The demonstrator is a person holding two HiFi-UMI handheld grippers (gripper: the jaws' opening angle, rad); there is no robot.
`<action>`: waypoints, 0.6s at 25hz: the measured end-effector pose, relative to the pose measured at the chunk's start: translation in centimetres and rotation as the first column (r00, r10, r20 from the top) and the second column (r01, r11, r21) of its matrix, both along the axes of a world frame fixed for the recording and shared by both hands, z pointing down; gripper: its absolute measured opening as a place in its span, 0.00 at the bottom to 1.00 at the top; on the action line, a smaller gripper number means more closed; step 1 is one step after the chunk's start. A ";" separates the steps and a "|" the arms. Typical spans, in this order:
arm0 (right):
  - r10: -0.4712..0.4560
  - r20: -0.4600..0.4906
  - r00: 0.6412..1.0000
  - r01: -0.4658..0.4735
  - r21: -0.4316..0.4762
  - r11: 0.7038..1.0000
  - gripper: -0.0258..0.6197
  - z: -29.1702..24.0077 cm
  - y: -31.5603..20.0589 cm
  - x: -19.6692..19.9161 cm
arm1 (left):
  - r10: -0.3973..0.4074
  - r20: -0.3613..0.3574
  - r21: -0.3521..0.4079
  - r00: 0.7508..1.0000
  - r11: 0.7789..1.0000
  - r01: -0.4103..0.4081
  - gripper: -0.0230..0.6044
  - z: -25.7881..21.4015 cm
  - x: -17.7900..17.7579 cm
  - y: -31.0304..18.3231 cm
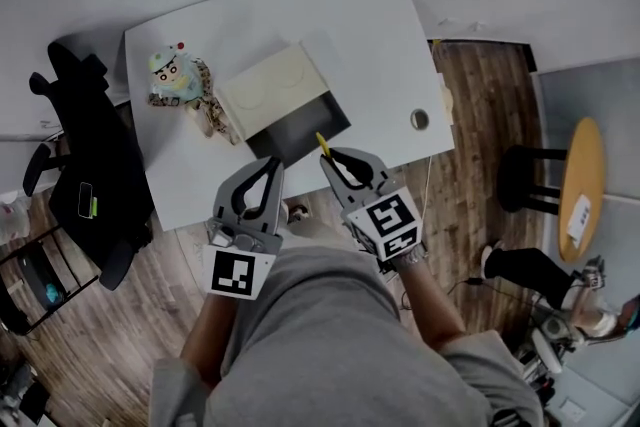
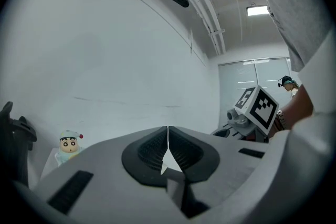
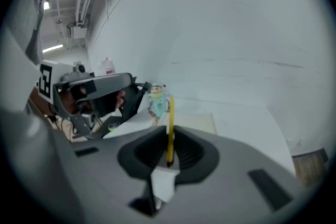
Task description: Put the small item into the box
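The left tool point(image 1: 272, 165) has its jaws together with nothing between them, and hangs at the near edge of the bench point(image 1: 370, 35). Ahead lies the open box point(image 1: 298, 127), dark inside, its pale lid point(image 1: 268, 85) laid back. The right tool point(image 1: 330, 158) is clamped on the small item point(image 1: 321, 143), a thin yellow stick. Its long axis runs on from the jaws toward the box, tip at the near rim. The right tool is nearer, so a short advance should suffice.

L gripper point(image 2: 168, 138): jaws together, nothing btwn. Doll point(image 2: 69, 144) at far left; marker cube point(image 2: 260, 106) at right.
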State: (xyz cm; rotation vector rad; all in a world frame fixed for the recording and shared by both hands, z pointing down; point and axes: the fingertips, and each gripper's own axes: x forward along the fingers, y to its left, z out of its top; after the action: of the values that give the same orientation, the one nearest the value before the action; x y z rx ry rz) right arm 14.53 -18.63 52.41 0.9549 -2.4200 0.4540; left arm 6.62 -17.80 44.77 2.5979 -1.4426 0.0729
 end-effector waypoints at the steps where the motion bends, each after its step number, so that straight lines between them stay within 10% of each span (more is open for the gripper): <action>1: -0.004 -0.010 1.000 0.004 -0.011 1.000 0.14 0.4 -0.2 -0.3 | 0.004 -0.003 0.000 1.000 1.000 -0.004 0.10 0.1 -0.2 -0.2; 15: -0.143 -0.177 0.974 0.113 -0.169 0.979 0.14 7.4 -1.5 -3.0 | 0.025 -0.005 -0.021 1.000 0.999 -0.025 0.10 1.5 -2.5 -2.8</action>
State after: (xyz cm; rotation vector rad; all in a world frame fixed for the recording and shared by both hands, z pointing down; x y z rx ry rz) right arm 11.50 -20.13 59.81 0.7342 -2.2222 0.4778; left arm 4.12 -20.60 46.26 2.5976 -1.4007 0.0853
